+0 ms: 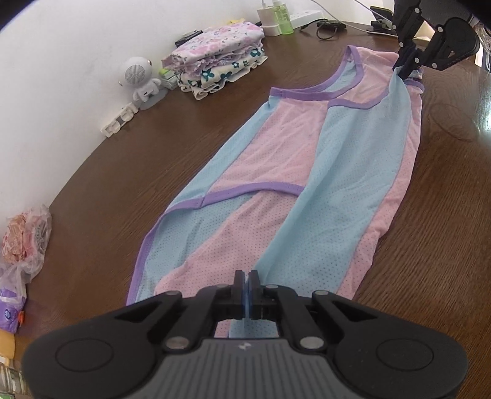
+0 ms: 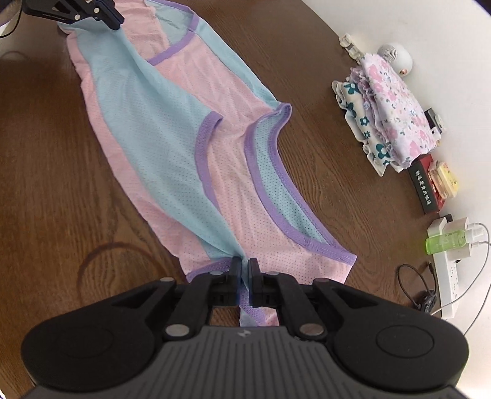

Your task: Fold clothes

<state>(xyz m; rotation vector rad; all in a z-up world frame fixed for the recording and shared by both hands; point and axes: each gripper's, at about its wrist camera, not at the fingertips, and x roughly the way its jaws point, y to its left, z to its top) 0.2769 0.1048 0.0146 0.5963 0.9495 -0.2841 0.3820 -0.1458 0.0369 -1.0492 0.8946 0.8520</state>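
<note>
Left wrist view: the left gripper [image 1: 248, 276] is pinched shut on the near end of the garment [image 1: 294, 159], a pink and light-blue mesh top with purple trim, fabric showing between and below the jaws. The garment's long axis runs straight away from this gripper toward the far right, where the right gripper [image 1: 409, 66] clamps the opposite end, slightly raised off the table [image 1: 129, 159]. One long side is already folded over the middle, so the piece lies as a narrow strip; each gripper owns one end, neither nearer the centre. Likely next move is bringing one end over to the other along that axis. Left of the garment, by the white wall: folded floral clothes stack [image 1: 218, 66], small white robot speaker [image 1: 141, 79], plastic bags [image 1: 24, 245]; beyond the garment a power strip [image 1: 303, 15] with green bottle [image 1: 284, 18]. Right wrist view: the right gripper [image 2: 244, 265] is closed on the purple-trimmed strap end of the garment [image 2: 159, 122], cloth bunched between the jaws. The strip runs from here up to the far left, where the left gripper [image 2: 115, 21] holds the other end. Brown wood-grain table [image 2: 46, 153] is bare left of the garment, with a faint ring mark. Right of the garment: the floral stack [image 2: 396, 116], a dark box [image 2: 425, 190], the power strip [image 2: 448, 276] and bottle [image 2: 445, 242], black cable [image 2: 417, 291].
</note>
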